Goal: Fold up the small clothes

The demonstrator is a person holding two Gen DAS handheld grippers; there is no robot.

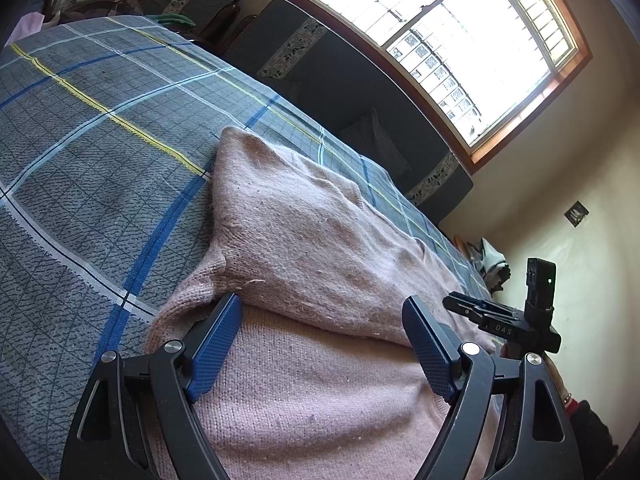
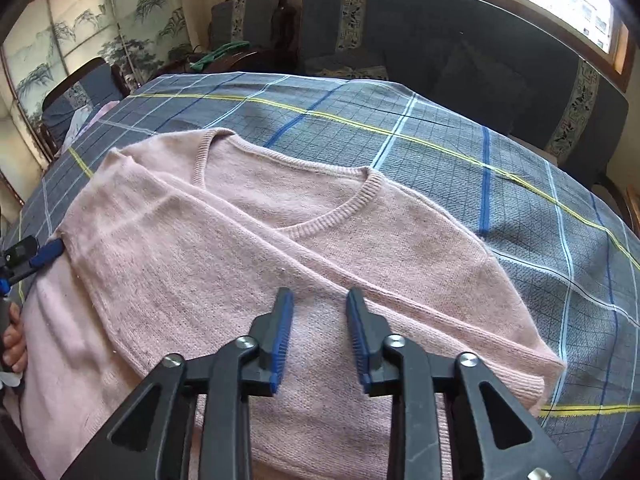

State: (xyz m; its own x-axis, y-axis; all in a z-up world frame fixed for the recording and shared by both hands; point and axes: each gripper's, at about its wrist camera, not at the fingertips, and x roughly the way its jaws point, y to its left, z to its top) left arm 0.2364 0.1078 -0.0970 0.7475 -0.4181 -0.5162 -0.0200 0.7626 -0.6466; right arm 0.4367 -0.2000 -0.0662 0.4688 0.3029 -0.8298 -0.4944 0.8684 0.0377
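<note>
A pale pink knitted sweater point(image 2: 280, 264) lies spread on the worktop, which is draped in a grey plaid cloth point(image 2: 460, 152) crossed with blue, white and yellow lines. One sleeve point(image 2: 248, 232) is already folded in, running slantwise across the sweater's chest just below its ribbed neckline point(image 2: 304, 224), so I judge the sleeve-folding step to be in hand, with that first sleeve just laid down.

The right gripper point(image 2: 320, 304) hovers over the sweater's middle, close to the folded sleeve's lower edge, jaws partly apart and holding nothing. The left gripper point(image 1: 324, 320) sits at the sweater's side opposite, jaws spread wide over the knit and the fold's edge; the pads do not appear to press on any cloth (though how near the tips sit to the wool I cannot tell).

Next, I reckon, the other sleeve point(image 2: 512, 344), lying flat along the sweater's far edge, wants taking by the cuff and bringing across the chest, lifted enough that the soft knit doesn't drag the first fold askew.

Beyond the sweater stands a long dark blue sofa with patterned bands point(image 2: 480, 48) under a bright wood-framed window point(image 1: 460, 40), and off to one side a painted landscape screen point(image 2: 80, 32).
</note>
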